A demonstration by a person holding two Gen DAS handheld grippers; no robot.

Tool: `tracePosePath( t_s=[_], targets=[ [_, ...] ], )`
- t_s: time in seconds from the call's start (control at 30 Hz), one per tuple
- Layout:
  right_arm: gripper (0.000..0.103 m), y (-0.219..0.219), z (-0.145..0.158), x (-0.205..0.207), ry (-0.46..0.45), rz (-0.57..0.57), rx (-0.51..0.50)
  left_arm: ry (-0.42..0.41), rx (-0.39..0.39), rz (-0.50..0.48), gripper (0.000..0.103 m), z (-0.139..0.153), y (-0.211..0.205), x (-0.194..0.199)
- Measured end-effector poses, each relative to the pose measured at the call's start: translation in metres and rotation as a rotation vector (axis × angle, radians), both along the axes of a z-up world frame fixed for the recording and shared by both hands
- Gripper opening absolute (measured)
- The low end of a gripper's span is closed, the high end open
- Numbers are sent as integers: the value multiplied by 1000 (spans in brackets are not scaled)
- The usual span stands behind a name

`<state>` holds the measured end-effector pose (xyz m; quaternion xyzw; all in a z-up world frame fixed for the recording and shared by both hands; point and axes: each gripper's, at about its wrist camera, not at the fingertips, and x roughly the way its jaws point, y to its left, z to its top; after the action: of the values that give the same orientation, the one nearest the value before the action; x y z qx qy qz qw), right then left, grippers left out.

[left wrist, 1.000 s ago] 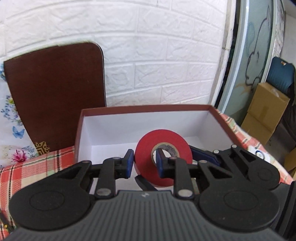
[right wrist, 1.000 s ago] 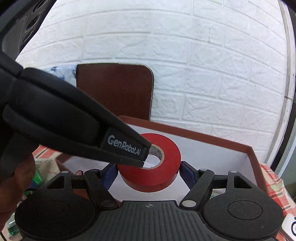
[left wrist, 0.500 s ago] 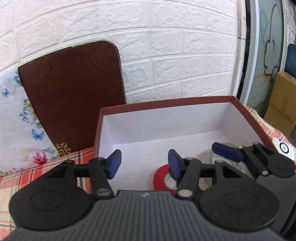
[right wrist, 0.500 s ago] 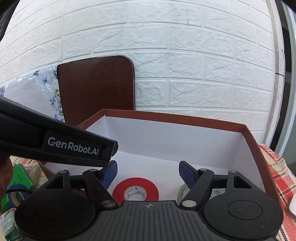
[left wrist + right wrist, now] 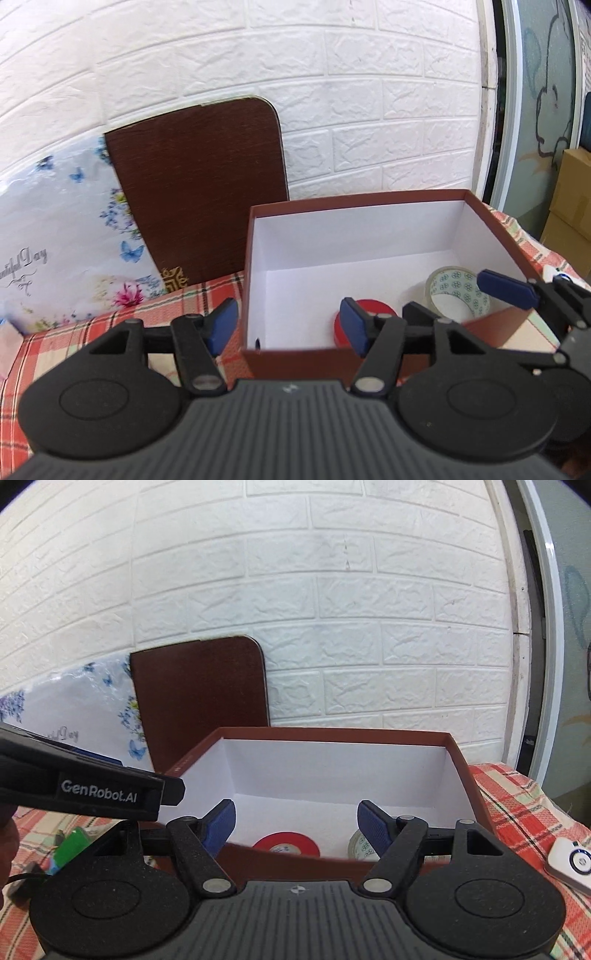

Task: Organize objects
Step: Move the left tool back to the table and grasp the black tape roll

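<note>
Both my left tool (image 5: 288, 323) and right tool (image 5: 296, 821) are spread wide, holding nothing. The red tape roll (image 5: 286, 843) lies flat in the box (image 5: 332, 734), with the clear tape roll (image 5: 456, 291) at its 3 o'clock.

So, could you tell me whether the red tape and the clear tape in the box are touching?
Apart: the right wrist view shows white box floor between the red tape and the clear tape.

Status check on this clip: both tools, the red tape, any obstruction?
Left tool open, empty. Right tool open, empty. Red tape flat in box, beside clear tape. Nothing in the way.
</note>
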<state>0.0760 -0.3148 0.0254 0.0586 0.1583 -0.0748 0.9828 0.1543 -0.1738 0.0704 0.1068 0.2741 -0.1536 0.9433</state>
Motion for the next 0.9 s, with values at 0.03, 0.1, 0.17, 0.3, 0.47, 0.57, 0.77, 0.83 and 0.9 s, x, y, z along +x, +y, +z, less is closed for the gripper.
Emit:
tracePosePath(
  t_s=[0.03, 0.1, 0.17, 0.3, 0.47, 0.57, 0.77, 0.83, 0.9],
  targets=[
    [73, 5, 0, -6, -3, 1, 5, -1, -2, 3, 64, 1, 3, -5],
    [73, 13, -2, -18, -4, 7, 19, -1, -6, 8, 64, 1, 11, -15],
    [73, 21, -3, -28, 1, 15, 33, -4, -7, 16, 65, 0, 19, -25],
    [73, 41, -10, -40, 25, 52, 37, -9, -1, 43, 68, -6, 40, -42],
    [73, 75, -18, -43, 68, 118, 22, 12, -3, 96, 68, -18, 77, -54],
    [73, 99, -22, -42, 91, 168, -7, 23, -11, 139, 68, -26, 102, -59],
    [69, 152, -40, -38, 161, 315, -62, 93, -44, 240, 68, -59, 178, -65],
    [62, 171, -49, -36, 183, 376, -90, 131, -69, 294, 67, -71, 211, -65],
    [59, 188, -55, -32, 202, 432, -107, 163, -89, 342, 66, -81, 242, -66]
  ],
)
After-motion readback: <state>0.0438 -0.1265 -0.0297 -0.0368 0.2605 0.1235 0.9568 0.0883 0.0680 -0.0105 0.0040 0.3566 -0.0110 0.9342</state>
